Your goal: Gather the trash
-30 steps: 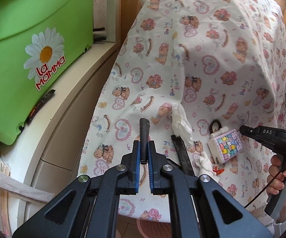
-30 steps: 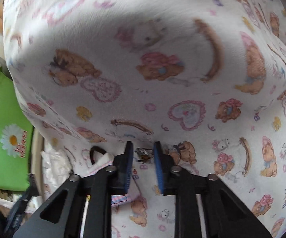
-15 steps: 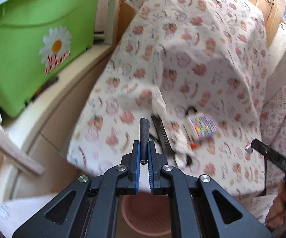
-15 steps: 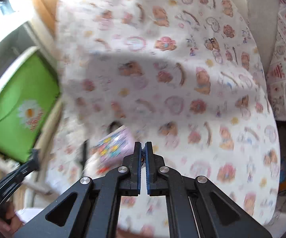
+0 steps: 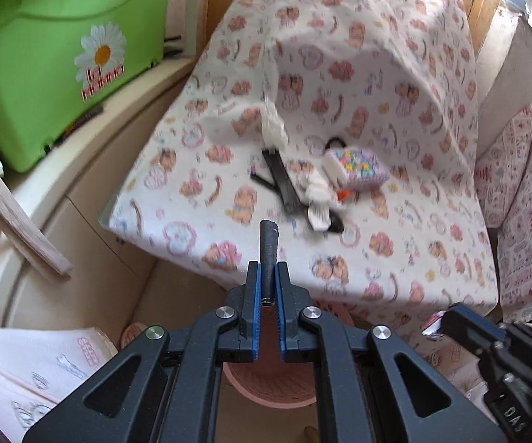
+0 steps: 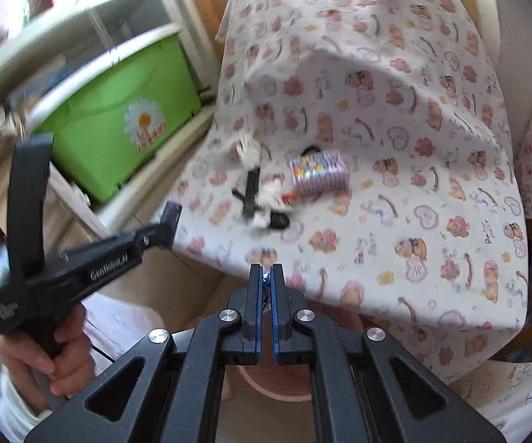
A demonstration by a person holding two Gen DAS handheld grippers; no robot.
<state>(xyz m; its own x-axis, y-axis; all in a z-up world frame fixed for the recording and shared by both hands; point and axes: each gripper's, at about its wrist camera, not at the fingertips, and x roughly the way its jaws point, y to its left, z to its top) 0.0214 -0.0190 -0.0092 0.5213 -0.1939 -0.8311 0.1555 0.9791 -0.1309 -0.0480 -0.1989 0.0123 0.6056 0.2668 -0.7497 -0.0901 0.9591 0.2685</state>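
My left gripper (image 5: 267, 277) is shut on a dark grey tube (image 5: 268, 246) that sticks up between its pads. It hangs above a pink basket (image 5: 269, 387) on the floor. My right gripper (image 6: 265, 280) is shut on a small shiny scrap (image 6: 265, 288), only partly visible between the pads, above the same pink basket (image 6: 277, 380). On the bear-print sheet (image 5: 395, 110) lie crumpled white tissue (image 5: 317, 192), black strips (image 5: 282, 181) and a small patterned box (image 5: 358, 170).
A green bin with a daisy logo (image 5: 51, 70) stands on a cream ledge to the left. A wooden slat (image 5: 11, 217) leans at the left. A patterned cushion (image 5: 524, 199) lies at the right. The left gripper also shows in the right wrist view (image 6: 171, 221).
Both grippers pulled back from the sheet and now hang over the pink basket. The right gripper closed on the shiny scrap a second ago and carried it back.
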